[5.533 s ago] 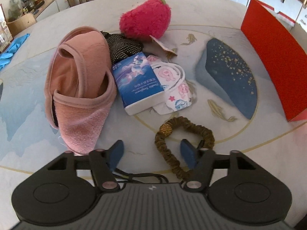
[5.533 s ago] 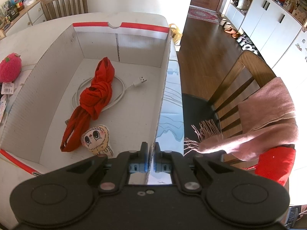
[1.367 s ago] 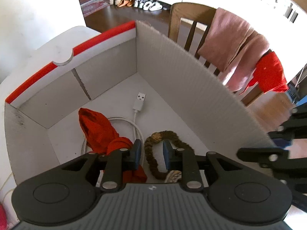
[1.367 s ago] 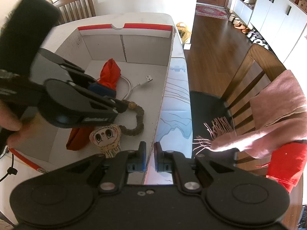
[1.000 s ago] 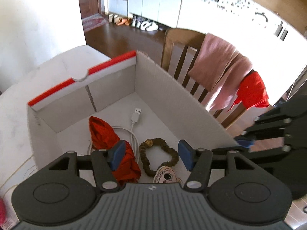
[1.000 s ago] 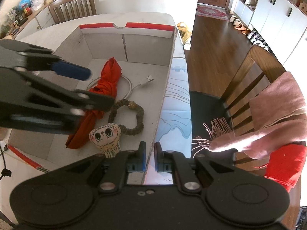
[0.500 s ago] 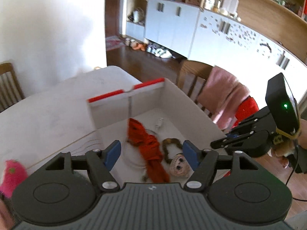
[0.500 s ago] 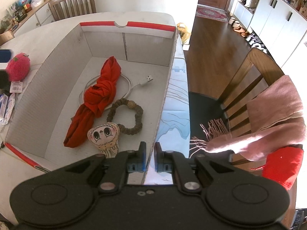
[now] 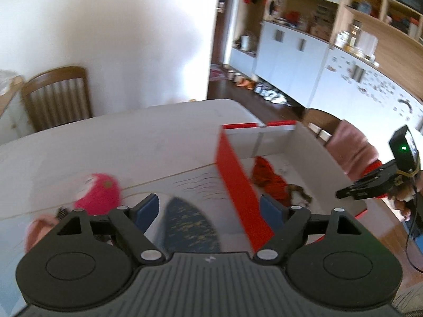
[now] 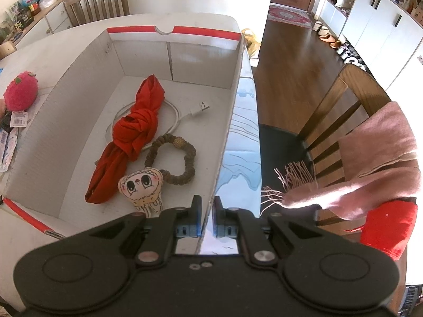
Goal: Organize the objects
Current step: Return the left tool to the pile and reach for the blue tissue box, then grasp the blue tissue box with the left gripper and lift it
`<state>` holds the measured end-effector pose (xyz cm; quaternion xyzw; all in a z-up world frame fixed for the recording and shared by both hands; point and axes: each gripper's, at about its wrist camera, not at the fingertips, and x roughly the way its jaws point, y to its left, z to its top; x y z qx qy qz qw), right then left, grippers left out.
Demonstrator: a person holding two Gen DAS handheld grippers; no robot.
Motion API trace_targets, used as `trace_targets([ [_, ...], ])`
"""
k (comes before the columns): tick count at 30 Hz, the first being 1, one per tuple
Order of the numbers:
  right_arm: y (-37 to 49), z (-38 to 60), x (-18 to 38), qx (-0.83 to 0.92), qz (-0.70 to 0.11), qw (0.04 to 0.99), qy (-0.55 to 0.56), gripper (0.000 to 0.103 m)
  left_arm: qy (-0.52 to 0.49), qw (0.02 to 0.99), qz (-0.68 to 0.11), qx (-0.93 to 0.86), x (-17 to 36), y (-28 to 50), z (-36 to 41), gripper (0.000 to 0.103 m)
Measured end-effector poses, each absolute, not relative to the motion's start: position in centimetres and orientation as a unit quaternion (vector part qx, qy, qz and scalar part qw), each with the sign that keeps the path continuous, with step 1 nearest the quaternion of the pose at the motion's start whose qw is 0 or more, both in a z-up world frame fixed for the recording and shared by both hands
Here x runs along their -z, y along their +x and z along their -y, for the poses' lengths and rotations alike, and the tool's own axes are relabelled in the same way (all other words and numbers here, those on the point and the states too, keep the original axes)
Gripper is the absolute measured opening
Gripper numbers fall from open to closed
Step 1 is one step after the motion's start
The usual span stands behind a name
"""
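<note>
Right claw point(image 10: 206, 218) is clamped on the near right wall of the box point(image 10: 229, 121). Left claw point(image 9: 210, 208), jaws just widened and empty, hangs over open desk point(image 9: 132, 142) beside the box's red outer wall; the blurred hair tie point(image 10: 171, 159) seemingly lies inside.

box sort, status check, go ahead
Left gripper empty, jaws just been opening. Right gripper clamped on box wall. Hair tie in box. Pink plush outside it.

No readable text anywhere. Printed tag point(image 10: 19, 118) beside pink plush toy point(image 10: 20, 93) too small to read; small logo mark on left gripper point(image 9: 210, 207) body illegible.
</note>
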<state>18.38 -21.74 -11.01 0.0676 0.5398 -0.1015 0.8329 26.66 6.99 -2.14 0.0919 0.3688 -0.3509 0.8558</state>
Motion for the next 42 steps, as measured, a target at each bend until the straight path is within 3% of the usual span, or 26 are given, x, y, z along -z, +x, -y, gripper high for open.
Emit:
trace_targets([
  [3,18.5,21.7,11.1,0.103,-0.541,0.832,0.066,0.007,0.078,0.861,-0.379,0.328,2.7,27.0,-9.4,0.086],
  [5,18.6,21.6,11.2,0.105,-0.543,0.83,0.065,0.006,0.069,0.863,-0.387,0.318,3.3,27.2,-10.8,0.096],
  [8,18.6,21.5,11.4,0.107,-0.547,0.828,0.063,0.006,0.058,0.871,-0.394,0.288,4.7,27.2,-12.9,0.102],
  [16,18.7,21.2,11.8,0.11,-0.556,0.822,0.059,0.006,0.045,0.873,-0.432,0.22,9.4,27.8,-17.1,0.103],
  [36,19.1,21.2,12.1,0.117,-0.563,0.816,0.056,0.006,0.019,0.861,-0.487,0.146,17.5,31.5,-17.2,0.102],
  [39,19.1,21.2,12.2,0.117,-0.564,0.815,0.056,0.006,0.014,0.861,-0.491,0.128,18.1,32.0,-17.6,0.101],
  [42,19.1,21.2,12.2,0.117,-0.565,0.815,0.055,0.006,0.013,0.861,-0.494,0.119,18.5,32.4,-17.8,0.092],
])
